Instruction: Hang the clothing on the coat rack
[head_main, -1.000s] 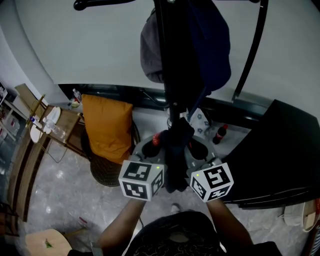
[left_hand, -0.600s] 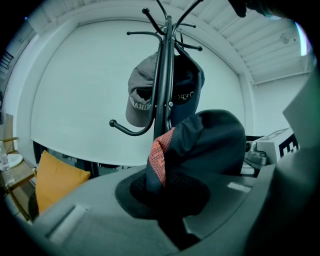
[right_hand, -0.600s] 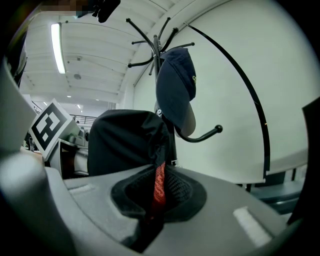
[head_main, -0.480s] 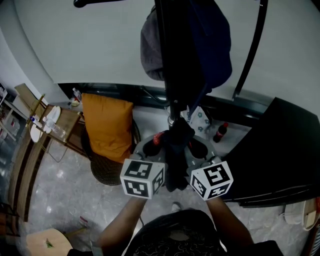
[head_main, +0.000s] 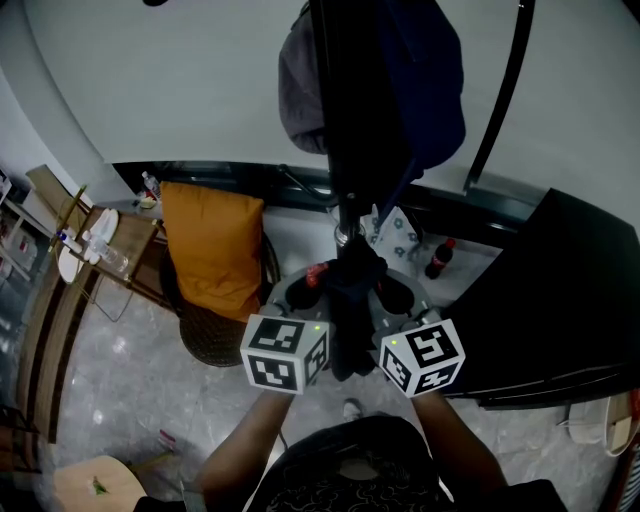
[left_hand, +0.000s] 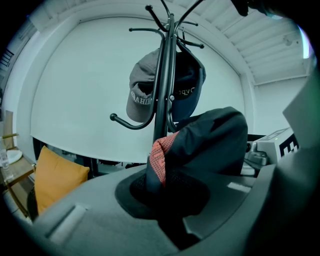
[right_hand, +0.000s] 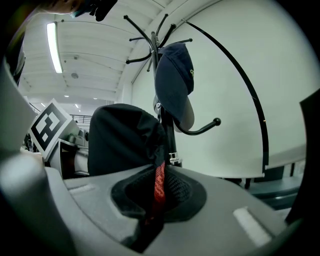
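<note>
Holding the garment before the rack

Hardly anything has shifted over the past second. The left gripper and right gripper stay clamped on the dark, red-lined garment, bunched between them near the coat rack. Lettering on its grey cap and navy cap is unreadable.

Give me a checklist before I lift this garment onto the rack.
1. Left gripper shut on garment: ok.
2. Right gripper shut on garment: ok.
3. Lower hook bare: ok.
4. Hanging loop on garment found: cannot tell.
5. Garment on the rack: not ok, it is held in front of the pole.
</note>
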